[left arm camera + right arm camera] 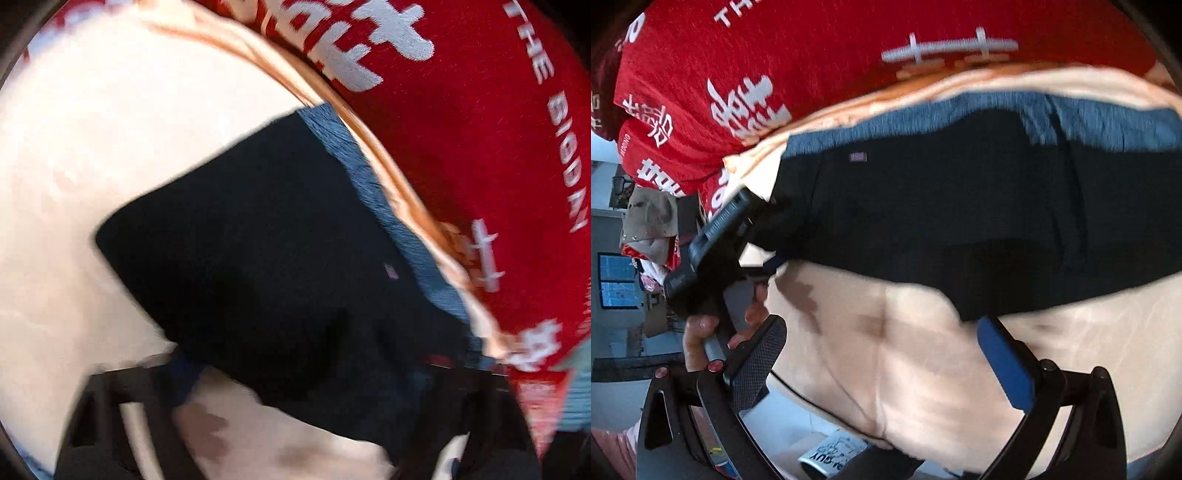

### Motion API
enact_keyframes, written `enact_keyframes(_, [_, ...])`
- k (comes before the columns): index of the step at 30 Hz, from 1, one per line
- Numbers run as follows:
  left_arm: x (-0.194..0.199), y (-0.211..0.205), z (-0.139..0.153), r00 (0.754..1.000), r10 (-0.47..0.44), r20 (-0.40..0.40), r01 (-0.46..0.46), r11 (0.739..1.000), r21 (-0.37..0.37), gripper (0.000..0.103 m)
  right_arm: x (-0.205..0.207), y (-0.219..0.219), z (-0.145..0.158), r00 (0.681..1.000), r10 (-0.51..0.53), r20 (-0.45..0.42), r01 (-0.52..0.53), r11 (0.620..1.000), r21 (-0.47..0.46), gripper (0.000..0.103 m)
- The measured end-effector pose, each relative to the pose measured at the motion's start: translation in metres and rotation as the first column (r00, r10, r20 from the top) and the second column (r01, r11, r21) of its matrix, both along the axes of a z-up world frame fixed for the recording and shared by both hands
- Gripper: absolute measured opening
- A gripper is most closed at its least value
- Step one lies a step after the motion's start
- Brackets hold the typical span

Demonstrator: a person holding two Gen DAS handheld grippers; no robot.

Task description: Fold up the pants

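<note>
The black pants [258,240] with a blue-grey waistband lie folded on a cream sheet [92,147]. They also show in the right wrist view [960,206]. My left gripper [295,376] reaches under the pants' near edge, and dark cloth covers the gap between its fingers. In the right wrist view the left gripper [764,254] sits at the pants' left end with cloth at its tips. My right gripper [882,354] is open and empty, just below the pants' lower edge, over the sheet.
A red blanket with white characters [461,129] lies beside the pants, also in the right wrist view [775,55]. A person's hand [701,332] holds the left gripper. Room clutter [646,229] shows at the far left.
</note>
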State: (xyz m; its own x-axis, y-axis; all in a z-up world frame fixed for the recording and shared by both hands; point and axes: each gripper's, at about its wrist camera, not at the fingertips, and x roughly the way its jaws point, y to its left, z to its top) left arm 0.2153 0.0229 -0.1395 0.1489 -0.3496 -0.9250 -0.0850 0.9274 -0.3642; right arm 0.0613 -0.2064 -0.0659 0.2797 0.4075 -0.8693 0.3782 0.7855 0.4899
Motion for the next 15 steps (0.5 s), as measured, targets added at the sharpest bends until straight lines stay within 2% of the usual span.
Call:
enact_keyframes(1, [-0.001, -0.008, 0.003, 0.999, -0.048, 0.026, 0.045, 0.995, 0.089, 0.043, 0.005, -0.004, 0.003, 1.000, -0.001, 0.006, 0.001, 1.000, -0.005, 0.103])
enact_keyframes(3, [-0.007, -0.026, 0.012, 0.982, -0.168, 0.089, 0.147, 0.967, 0.208, 0.040, 0.022, -0.016, 0.013, 1.000, 0.003, 0.030, -0.002, 1.000, -0.023, 0.103])
enact_keyframes(5, [-0.024, -0.052, 0.025, 0.920, -0.344, 0.186, 0.260, 0.893, 0.366, 0.038, 0.038, -0.022, 0.023, 0.999, 0.017, 0.047, -0.015, 0.999, -0.043, 0.103])
enact_keyframes(6, [-0.031, -0.060, 0.028, 0.890, -0.403, 0.211, 0.290, 0.860, 0.421, 0.038, 0.051, -0.026, 0.033, 0.997, 0.034, 0.066, -0.031, 0.998, -0.053, 0.103])
enact_keyframes(7, [-0.044, -0.074, 0.031, 0.836, -0.494, 0.239, 0.328, 0.799, 0.503, 0.038, 0.060, -0.026, 0.038, 0.996, 0.046, 0.077, -0.042, 0.998, -0.057, 0.103])
enact_keyframes(9, [-0.060, -0.089, 0.032, 0.763, -0.593, 0.257, 0.367, 0.724, 0.584, 0.038, 0.086, -0.025, 0.048, 0.992, 0.093, 0.087, -0.089, 0.995, -0.053, 0.103])
enact_keyframes(10, [-0.070, -0.096, 0.032, 0.718, -0.645, 0.263, 0.382, 0.681, 0.625, 0.038, 0.100, -0.021, 0.050, 0.989, 0.127, 0.076, -0.125, 0.992, -0.033, 0.103])
enact_keyframes(13, [-0.083, -0.103, 0.031, 0.654, -0.707, 0.269, 0.398, 0.623, 0.673, 0.038, 0.148, 0.003, 0.051, 0.965, 0.257, 0.044, -0.258, 0.965, 0.034, 0.103])
enact_keyframes(15, [-0.088, -0.103, 0.030, 0.633, -0.726, 0.270, 0.403, 0.606, 0.685, 0.038, 0.172, 0.026, 0.049, 0.942, 0.334, 0.022, -0.335, 0.942, 0.019, 0.103])
